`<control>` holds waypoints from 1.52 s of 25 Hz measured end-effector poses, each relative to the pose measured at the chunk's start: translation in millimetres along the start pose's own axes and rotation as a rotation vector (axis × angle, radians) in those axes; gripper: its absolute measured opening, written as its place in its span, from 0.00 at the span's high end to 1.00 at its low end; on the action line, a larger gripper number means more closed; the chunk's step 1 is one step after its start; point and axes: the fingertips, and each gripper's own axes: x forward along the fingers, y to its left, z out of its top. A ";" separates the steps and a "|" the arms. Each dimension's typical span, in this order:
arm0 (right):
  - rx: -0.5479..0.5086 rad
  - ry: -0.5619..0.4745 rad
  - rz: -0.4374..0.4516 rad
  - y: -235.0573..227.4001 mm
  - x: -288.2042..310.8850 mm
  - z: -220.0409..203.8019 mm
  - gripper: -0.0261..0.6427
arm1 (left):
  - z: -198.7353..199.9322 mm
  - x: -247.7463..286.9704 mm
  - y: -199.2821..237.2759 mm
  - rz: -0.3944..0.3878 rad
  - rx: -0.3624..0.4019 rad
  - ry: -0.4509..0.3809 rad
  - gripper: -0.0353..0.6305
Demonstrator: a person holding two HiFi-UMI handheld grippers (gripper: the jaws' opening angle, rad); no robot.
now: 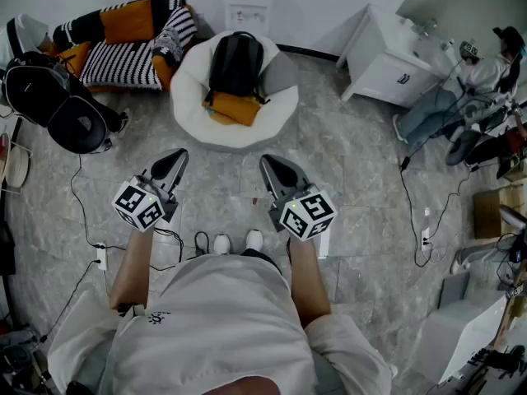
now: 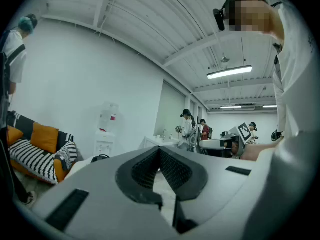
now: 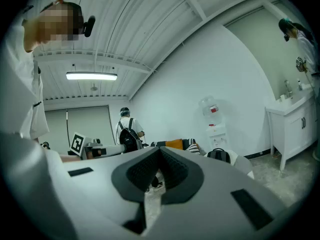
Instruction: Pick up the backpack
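The grey stone floor (image 1: 354, 188) takes up most of the head view, and the person stands on a bare stretch of it facing the far wall. A sofa (image 1: 123, 39) with striped and orange cushions sits along that wall at the left. A white cabinet (image 1: 383, 64) with a sink fills the far right corner, and a water dispenser (image 1: 249, 6) stands between the two. Straight ahead is a round white beanbag seat (image 1: 193, 105), and the black backpack (image 1: 236, 62) lies on it toward its far edge. The bag lies flat with its lower end on an orange cushion (image 1: 235, 108), so its top handle probably points away from the person. The left gripper (image 1: 170, 164) and the right gripper (image 1: 270, 163) are held level, side by side. They are short of the seat's near edge and well apart from the bag. Each gripper's own view shows its jaws together with nothing between them, which suits a start position before any reach. They will likely have to spread before closing on a strap or handle. Nothing lies on the floor between the person and the seat. A thin black cable (image 1: 78, 196) trails off to the left, clear of that path. Other people stand near the sofa and the cabinet, well off to either side.
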 end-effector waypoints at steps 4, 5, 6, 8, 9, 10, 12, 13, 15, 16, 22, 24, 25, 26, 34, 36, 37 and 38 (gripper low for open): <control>-0.027 -0.001 -0.005 13.1 2.8 0.5 0.95 | 0.1 -14.9 2.2 0.012 0.000 -0.020 0.94; -0.032 -0.001 -0.009 15.4 2.6 0.1 0.95 | -0.4 -17.5 2.9 0.016 0.001 -0.022 0.94; -0.036 0.000 -0.015 17.0 2.4 -0.1 0.95 | -0.4 -19.5 3.9 0.020 0.003 -0.025 0.94; -0.046 0.000 -0.024 19.2 3.2 0.7 0.95 | 1.9 -22.4 7.5 0.027 0.006 -0.033 0.94; -0.050 -0.002 -0.029 20.0 4.1 1.9 0.95 | 3.9 -23.8 9.9 0.031 0.007 -0.039 0.94; -0.051 -0.005 -0.033 20.5 4.9 3.2 0.95 | 5.7 -25.2 12.5 0.036 0.008 -0.044 0.94; -0.037 -0.018 -0.039 20.1 6.2 5.8 0.95 | 7.8 -28.2 17.4 0.046 0.007 -0.051 0.94; -0.027 -0.024 -0.044 19.5 6.7 6.8 0.95 | 8.1 -29.7 19.6 0.050 0.006 -0.052 0.94; -0.021 -0.032 -0.058 18.7 8.2 7.8 0.95 | 8.3 -33.2 23.0 0.053 0.007 -0.054 0.94; -0.027 -0.034 -0.064 19.3 9.4 7.7 0.95 | 8.1 -35.3 24.5 0.052 0.007 -0.055 0.94; -0.045 0.000 -0.042 32.7 21.9 -5.2 0.95 | 0.5 -48.0 38.3 0.051 -0.002 -0.048 0.94; -0.050 0.006 -0.036 39.2 26.0 -7.7 0.95 | 1.5 -54.4 41.3 0.049 -0.006 -0.053 0.94; -0.048 0.004 -0.035 41.9 27.5 -7.4 0.95 | 2.8 -57.3 42.3 0.048 -0.006 -0.055 0.94; -0.043 0.000 -0.033 44.1 28.7 -6.5 0.95 | 4.0 -59.7 43.3 0.048 -0.005 -0.055 0.94; -0.007 0.000 -0.012 47.9 40.0 -10.2 0.95 | 3.3 -63.1 50.7 0.048 -0.010 -0.056 0.94; -0.002 0.007 -0.010 45.9 43.4 -13.0 0.95 | 1.6 -60.7 52.1 0.050 -0.011 -0.055 0.94; -0.002 0.010 -0.009 44.3 45.3 -13.2 0.95 | 1.0 -59.2 52.8 0.052 -0.011 -0.055 0.94; -0.005 0.010 -0.006 42.2 47.5 -12.3 0.95 | 0.9 -56.9 53.8 0.055 -0.012 -0.054 0.94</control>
